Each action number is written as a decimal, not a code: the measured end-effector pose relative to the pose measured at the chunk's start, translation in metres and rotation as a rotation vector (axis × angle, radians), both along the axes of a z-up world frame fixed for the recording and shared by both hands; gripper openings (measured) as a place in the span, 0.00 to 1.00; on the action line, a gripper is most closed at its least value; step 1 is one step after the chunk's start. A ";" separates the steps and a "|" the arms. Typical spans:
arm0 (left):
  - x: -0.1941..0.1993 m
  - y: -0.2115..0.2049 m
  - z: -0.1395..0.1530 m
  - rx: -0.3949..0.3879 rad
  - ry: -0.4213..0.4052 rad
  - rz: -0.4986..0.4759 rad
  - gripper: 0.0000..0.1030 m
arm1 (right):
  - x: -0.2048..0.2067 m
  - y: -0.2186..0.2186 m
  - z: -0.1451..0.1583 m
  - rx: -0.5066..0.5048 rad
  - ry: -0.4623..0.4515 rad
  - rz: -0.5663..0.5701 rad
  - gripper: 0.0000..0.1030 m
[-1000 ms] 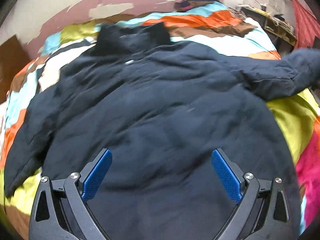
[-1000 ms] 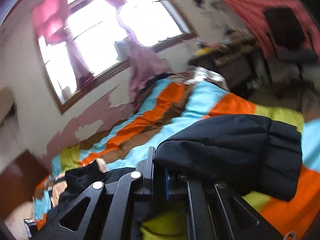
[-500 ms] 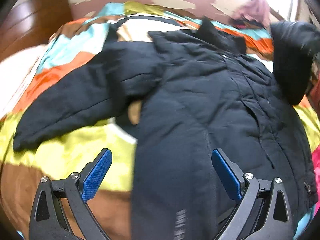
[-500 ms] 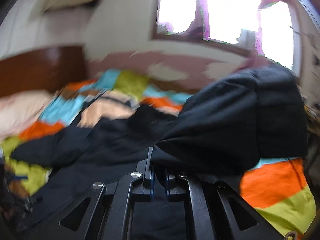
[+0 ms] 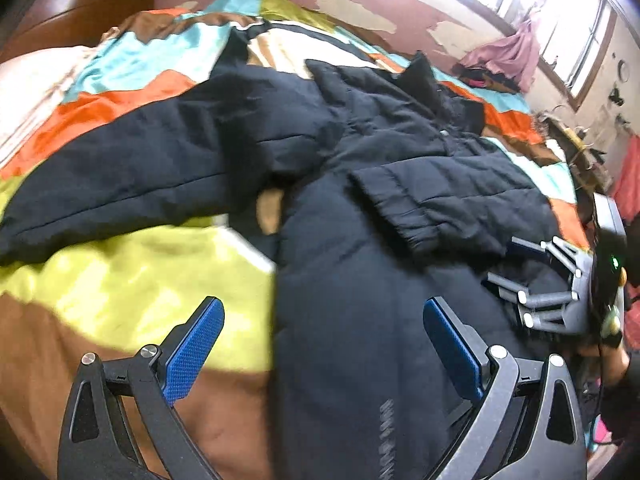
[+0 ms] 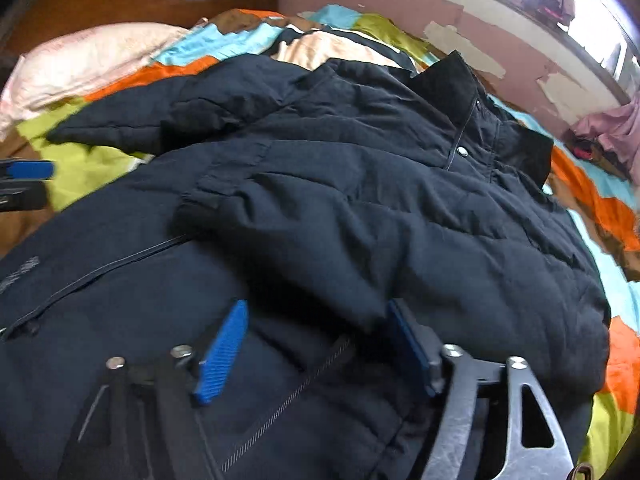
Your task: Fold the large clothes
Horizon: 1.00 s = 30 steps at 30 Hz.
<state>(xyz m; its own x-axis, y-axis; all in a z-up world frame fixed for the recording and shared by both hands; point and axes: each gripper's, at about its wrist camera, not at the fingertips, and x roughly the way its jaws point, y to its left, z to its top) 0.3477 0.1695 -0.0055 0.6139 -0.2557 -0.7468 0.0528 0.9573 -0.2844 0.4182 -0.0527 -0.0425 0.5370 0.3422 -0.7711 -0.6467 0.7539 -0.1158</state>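
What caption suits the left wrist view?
Open left gripper over a dark padded jacket on a patchwork quilt, one sleeve folded across its front.

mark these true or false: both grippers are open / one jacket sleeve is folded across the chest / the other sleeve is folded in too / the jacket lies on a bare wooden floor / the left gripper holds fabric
1. Both the left gripper and the right gripper are open. True.
2. One sleeve of the black jacket lies folded across the chest. True.
3. The other sleeve is folded in too. False: it stretches out sideways over the quilt.
4. The jacket lies on a bare wooden floor. False: it lies on a colourful quilt.
5. The left gripper holds fabric. False: nothing is between its fingers.
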 end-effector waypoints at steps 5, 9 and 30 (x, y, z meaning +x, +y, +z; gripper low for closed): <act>0.039 -0.021 -0.002 -0.121 0.036 -0.043 0.95 | -0.010 -0.044 0.007 0.012 0.013 -0.014 0.75; 0.080 -0.036 -0.022 -0.185 0.146 -0.045 0.95 | -0.026 -0.093 0.004 0.027 0.024 -0.073 0.75; 0.102 -0.044 0.025 0.039 -0.161 0.179 0.02 | -0.009 -0.205 0.035 0.248 -0.123 -0.383 0.80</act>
<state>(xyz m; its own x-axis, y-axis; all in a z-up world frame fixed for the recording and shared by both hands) 0.4495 0.1257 0.0194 0.7591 -0.1050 -0.6424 -0.0771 0.9654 -0.2490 0.4087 -0.2580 -0.0078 0.7431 0.2676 -0.6133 -0.3095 0.9501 0.0397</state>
